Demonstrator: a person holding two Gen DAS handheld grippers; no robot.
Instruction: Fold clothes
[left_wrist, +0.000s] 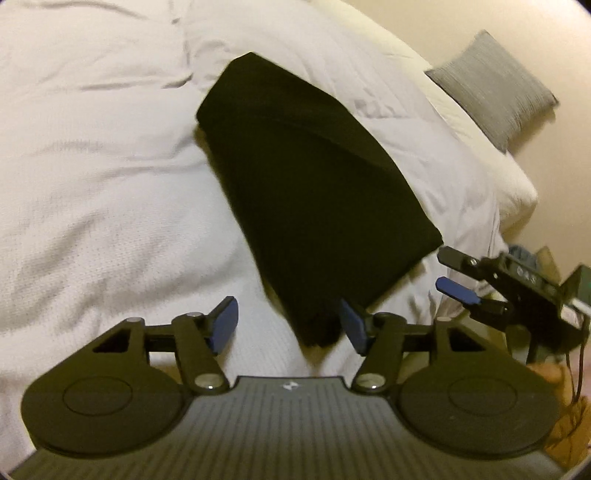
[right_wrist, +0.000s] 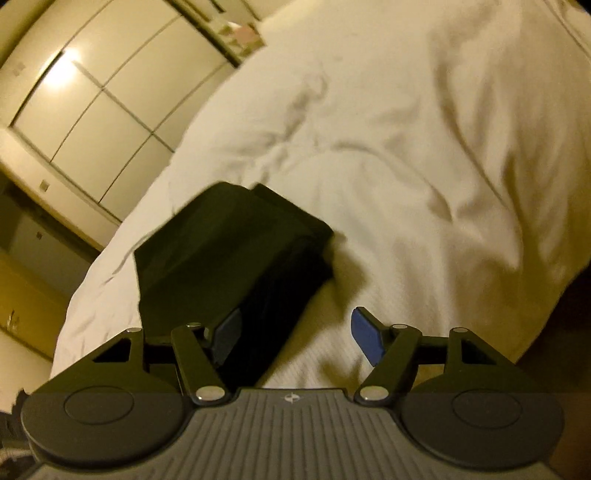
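Most of what I see in both views is the white duvet (left_wrist: 92, 177), rumpled and covering the bed from edge to edge. On it lies the folded black garment (left_wrist: 306, 192), a long dark bundle with its near end reaching down between my two tools; from the right wrist view it sits left of centre, its layered edge facing me. Off at the far corner of the bed a grey pillow (left_wrist: 495, 88) leans against the wall. Pale wardrobe doors (right_wrist: 92, 107) fill the room behind the bed in the right wrist view.

My left gripper (left_wrist: 286, 325) hangs with its jaws apart; the garment's near tip lies in the gap, close to the right-hand blue pad, but neither pad presses on it. My right gripper (right_wrist: 299, 338) is likewise released, jaws spread, the garment's edge just beside its left pad and bare duvet between the fingers.
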